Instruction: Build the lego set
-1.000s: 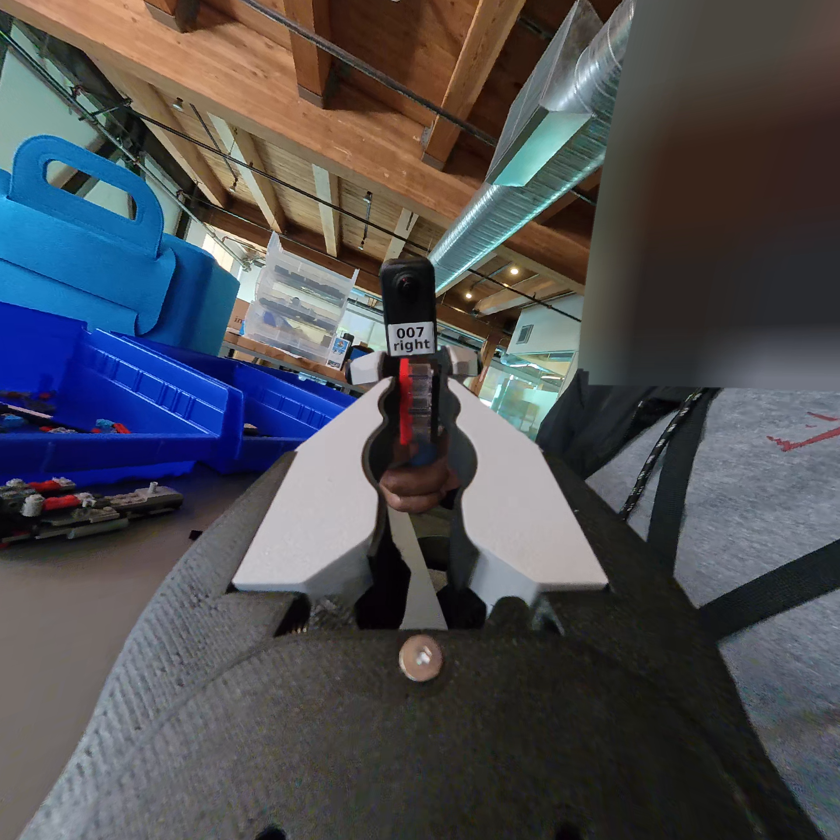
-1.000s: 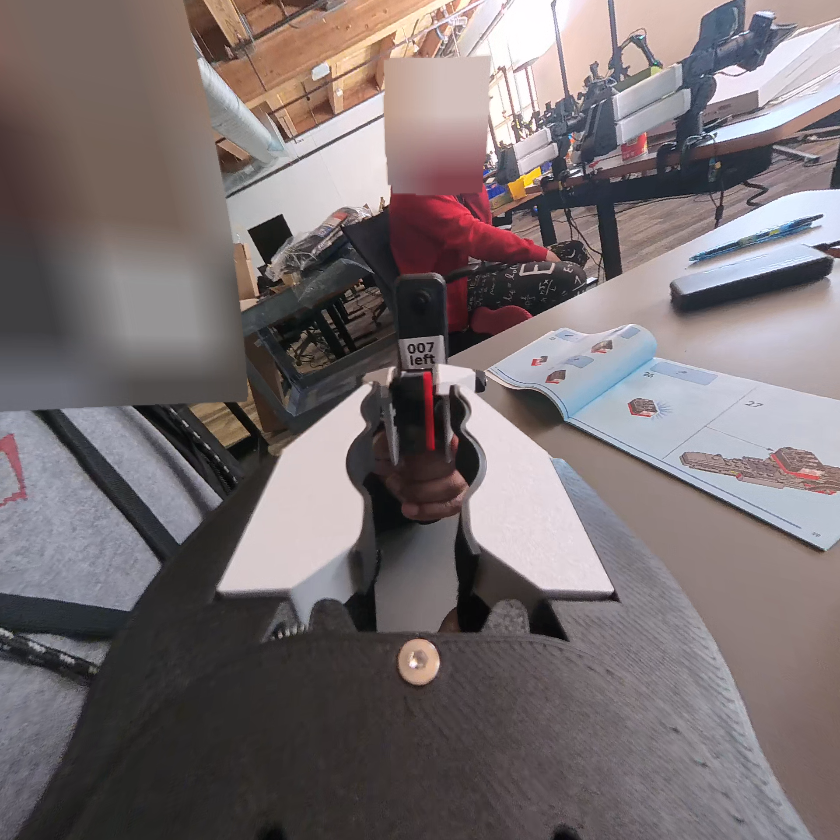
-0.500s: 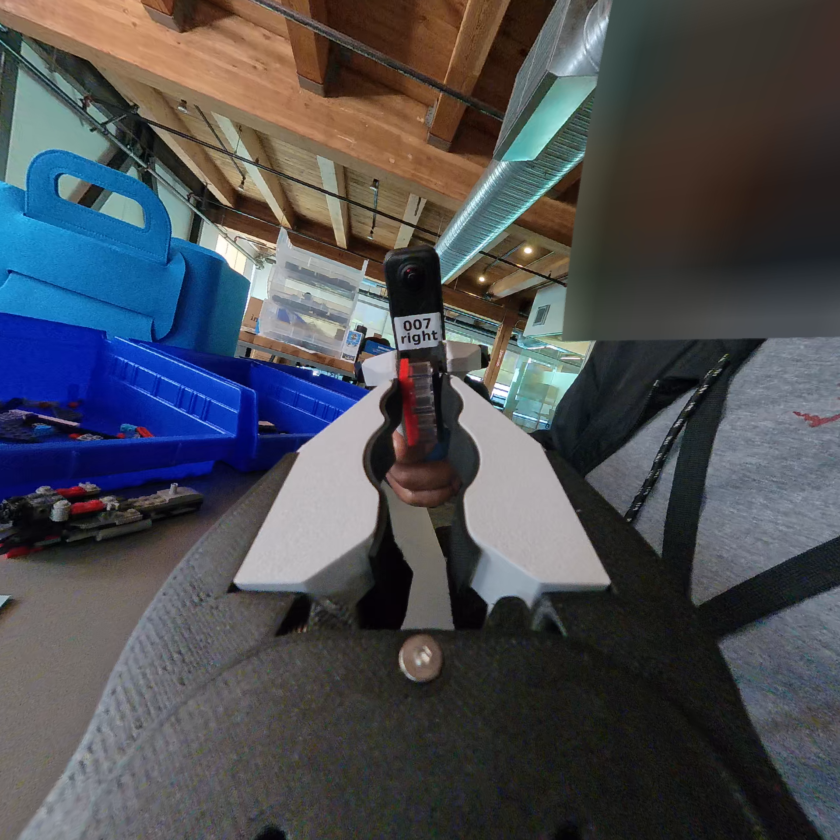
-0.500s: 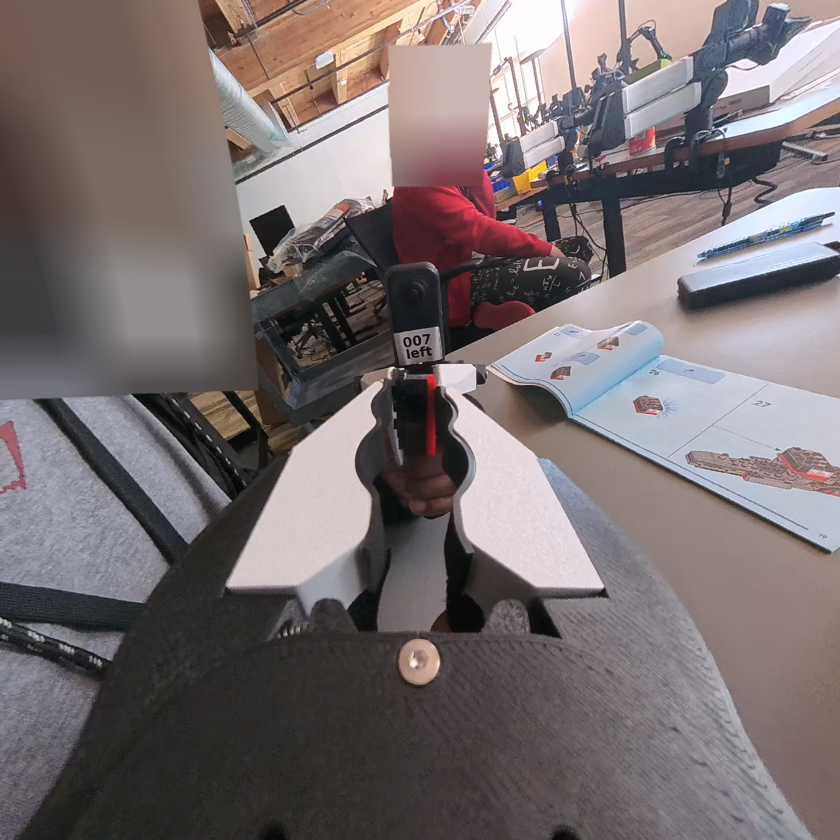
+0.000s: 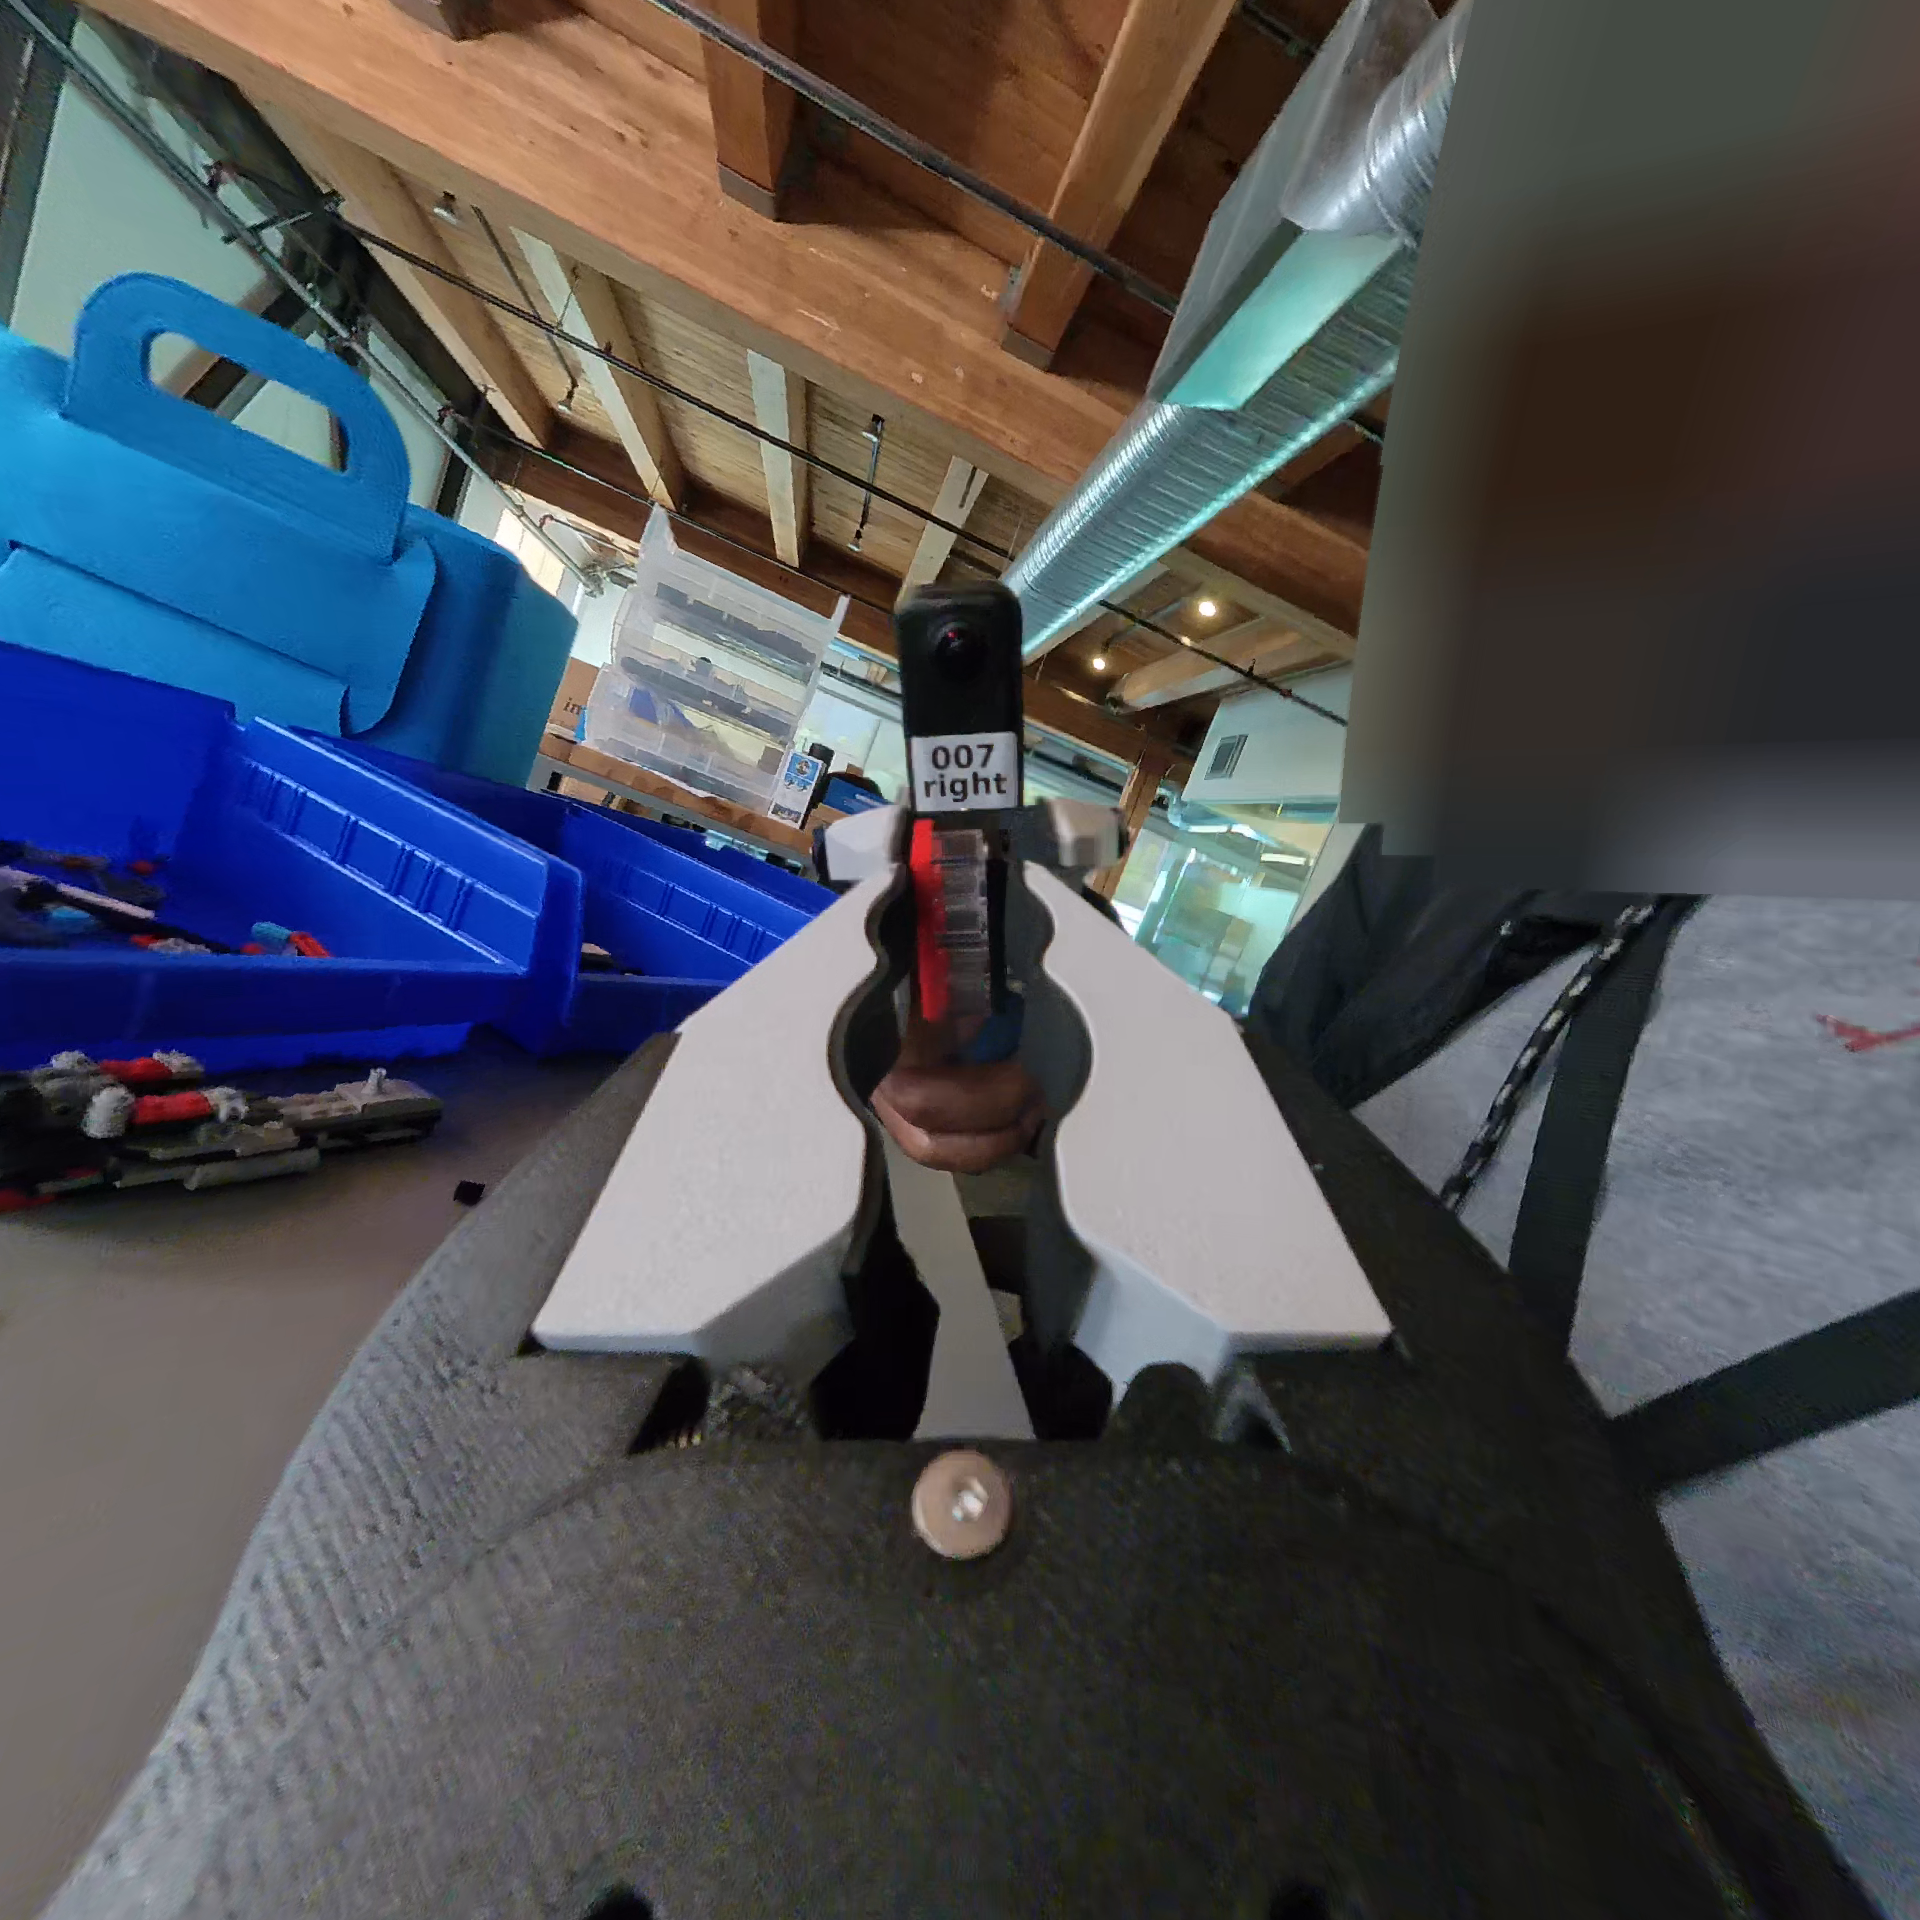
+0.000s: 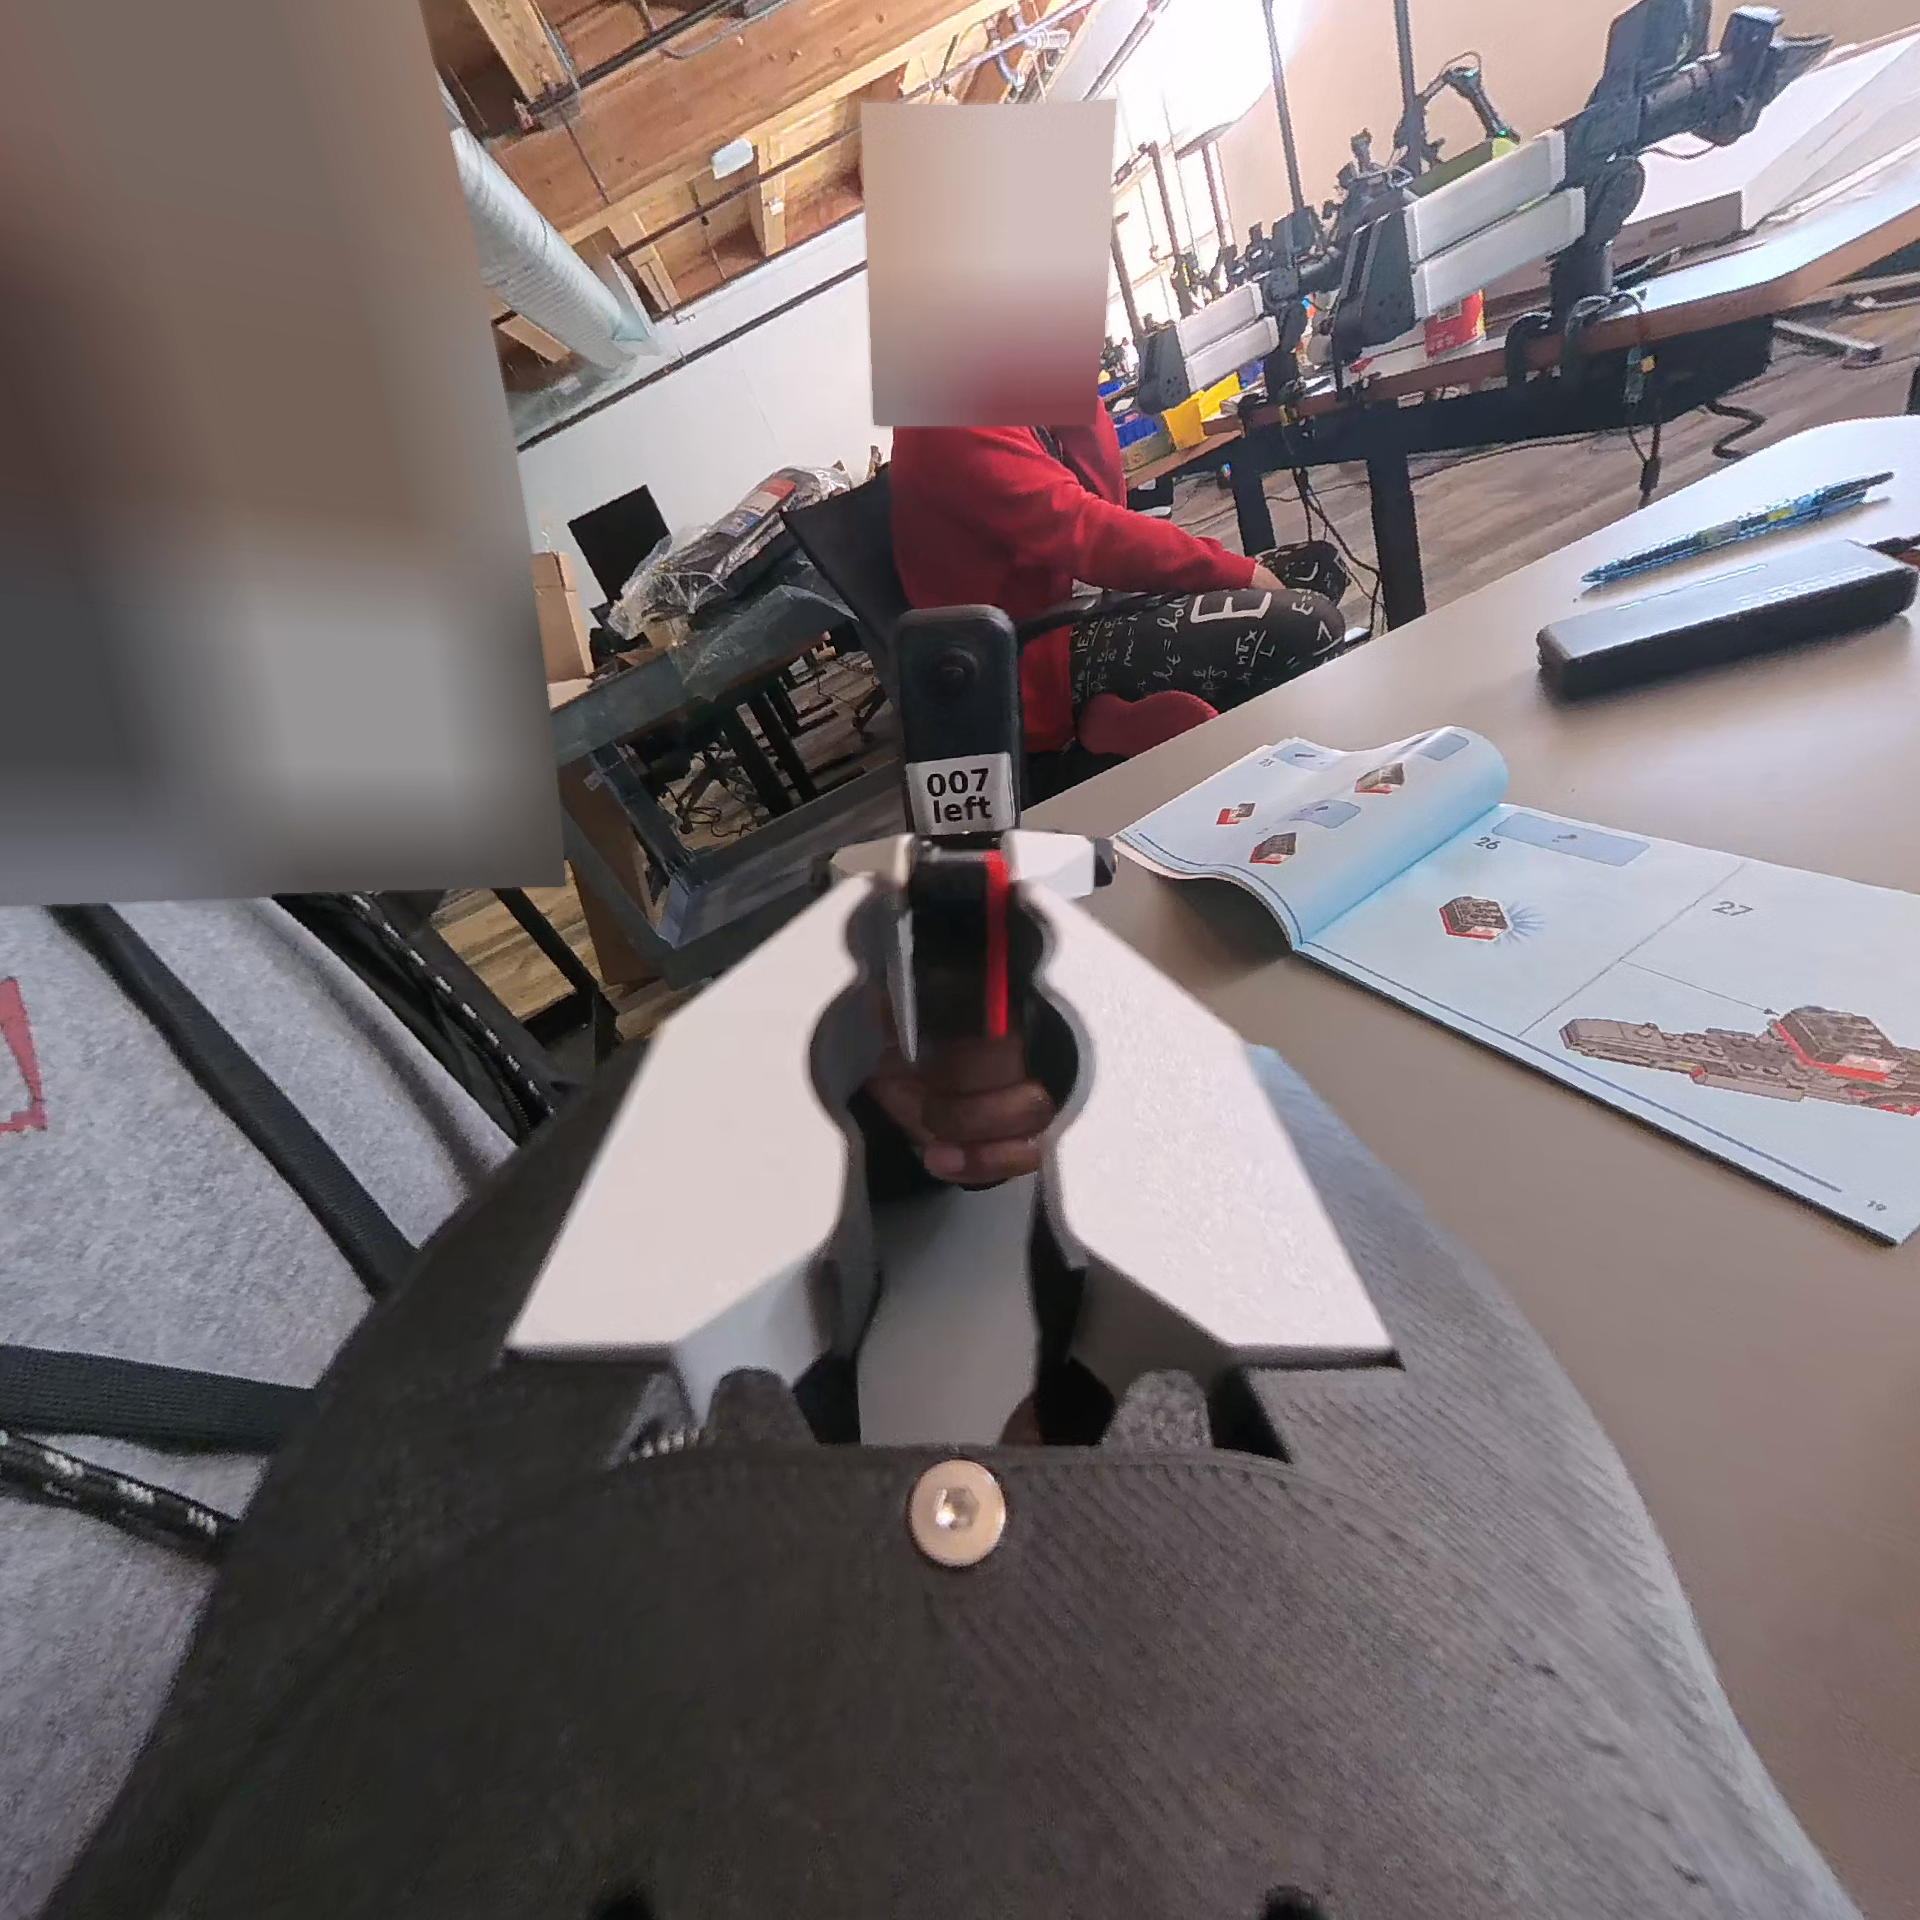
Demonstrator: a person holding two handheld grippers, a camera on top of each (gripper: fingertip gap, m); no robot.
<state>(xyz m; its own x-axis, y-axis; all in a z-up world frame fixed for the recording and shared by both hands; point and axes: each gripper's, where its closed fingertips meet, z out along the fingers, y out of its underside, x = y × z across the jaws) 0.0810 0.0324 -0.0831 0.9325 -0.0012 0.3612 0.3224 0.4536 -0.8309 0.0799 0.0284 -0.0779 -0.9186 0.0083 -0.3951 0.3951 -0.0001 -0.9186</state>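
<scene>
My two grippers face each other above the table, tip to tip. My left gripper (image 5: 956,894) is shut on a small lego sub-assembly (image 5: 951,935) that shows a red edge and grey studded plates. In the right wrist view my right gripper (image 6: 956,904) is shut on the same sub-assembly (image 6: 961,956), which shows there as black with a red stripe. Each view shows the other gripper's camera and a hand right behind the piece. A long, partly built grey and red model (image 5: 208,1117) lies on the table at the left.
Blue bins (image 5: 343,935) with loose pieces and a blue case (image 5: 260,582) stand behind the model. An open instruction booklet (image 6: 1507,935), a black flat device (image 6: 1725,629) and a pen (image 6: 1745,525) lie at the right. A person in red (image 6: 1018,540) sits beyond the table. Less than 4 cm separates the two grippers' tips.
Both grippers stay shut on the sub-assembly and have shifted only slightly; the left view tilted a little, so the bins and model moved in the frame.
</scene>
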